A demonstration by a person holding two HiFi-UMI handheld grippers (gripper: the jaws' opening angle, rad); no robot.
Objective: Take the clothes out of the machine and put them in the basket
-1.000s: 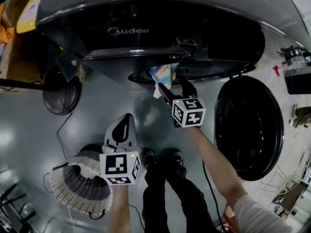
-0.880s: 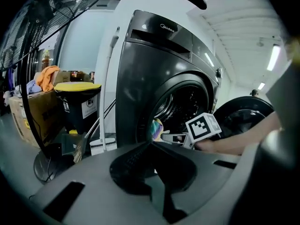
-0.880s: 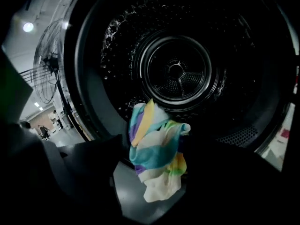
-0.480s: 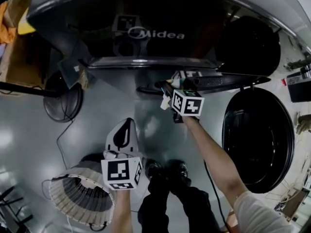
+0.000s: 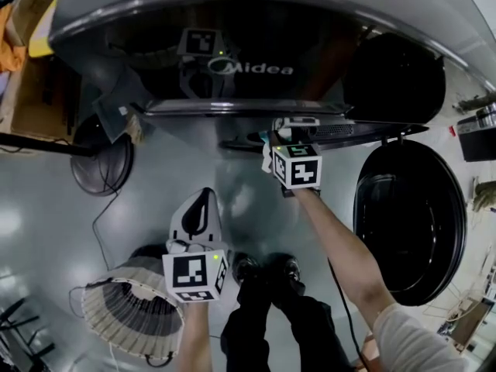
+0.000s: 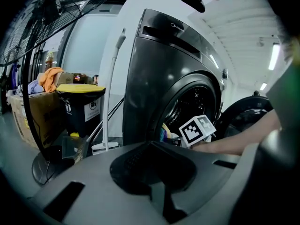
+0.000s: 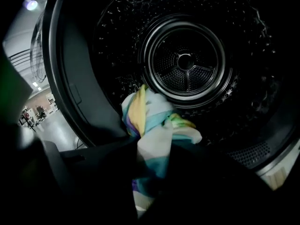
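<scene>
1. A colourful cloth [image 7: 150, 121] is being pinched at the machine's [image 5: 256, 68] mouth by the right gripper [image 7: 151, 172], whose jaws have just been closing.
2. The left gripper [image 5: 198, 204] is being held with jaws together, empty, beside the basket [image 5: 124, 316].
3. The door [image 5: 411, 215] is being left swung wide.

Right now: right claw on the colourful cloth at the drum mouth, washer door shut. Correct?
No, the door stands open, as the head view shows. The right claw has just been closing onto the colourful cloth at the drum mouth.
</scene>
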